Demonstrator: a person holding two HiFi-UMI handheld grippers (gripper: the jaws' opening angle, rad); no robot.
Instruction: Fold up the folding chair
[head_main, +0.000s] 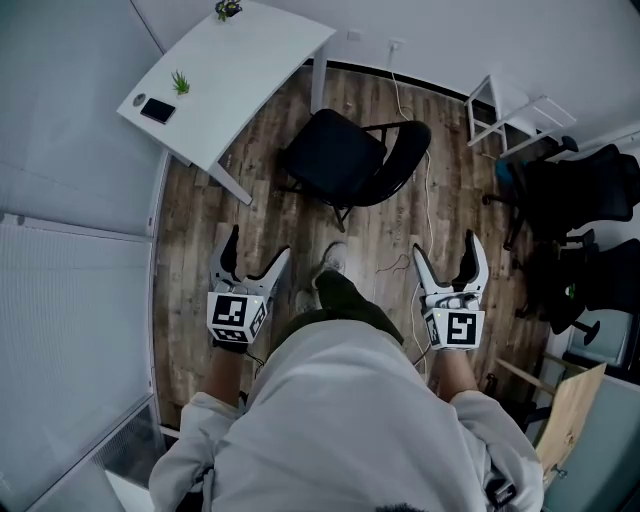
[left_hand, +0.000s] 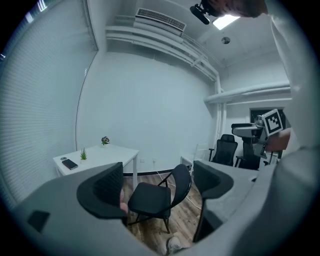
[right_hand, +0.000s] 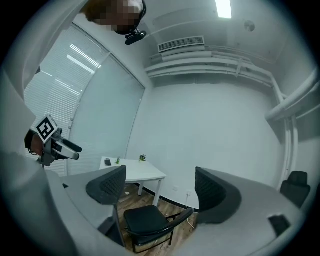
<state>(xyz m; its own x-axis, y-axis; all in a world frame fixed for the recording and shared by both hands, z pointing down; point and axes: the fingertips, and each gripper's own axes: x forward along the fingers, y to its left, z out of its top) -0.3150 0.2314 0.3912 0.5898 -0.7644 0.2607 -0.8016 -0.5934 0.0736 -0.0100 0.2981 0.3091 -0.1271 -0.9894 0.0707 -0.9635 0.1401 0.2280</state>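
Head view, with both gripper views. I am standing on the wooden floor (head_main: 195, 300) facing the folding chair (head_main: 345, 160), which is standing fully unfolded, seat down, just beside the leg at the white desk's (head_main: 240, 70) near corner and well apart from me.

I am holding the left gripper (head_main: 258, 245) and the right gripper (head_main: 446, 245) level in front of me. The jaws of both are spread wide and gripping nothing; the chair only shows through each gap in the distance.

Folding is not yet begun, as I judge it.

Hazards: a white cable (head_main: 400, 100) is trailing across the floor close beside the chair's back and could catch a leg when the frame swings shut. The rounded padded back may slip from hard jaws, letting the chair drop or tip. Lifting the seat with one gripper alone could slide the whole chair toward the desk leg.

A phone (head_main: 157, 110) and a small plant (head_main: 181, 82) are lying near the desk's left corner.

No brand, label or readable writing is showing; the gripper cubes are carrying only square patterns.
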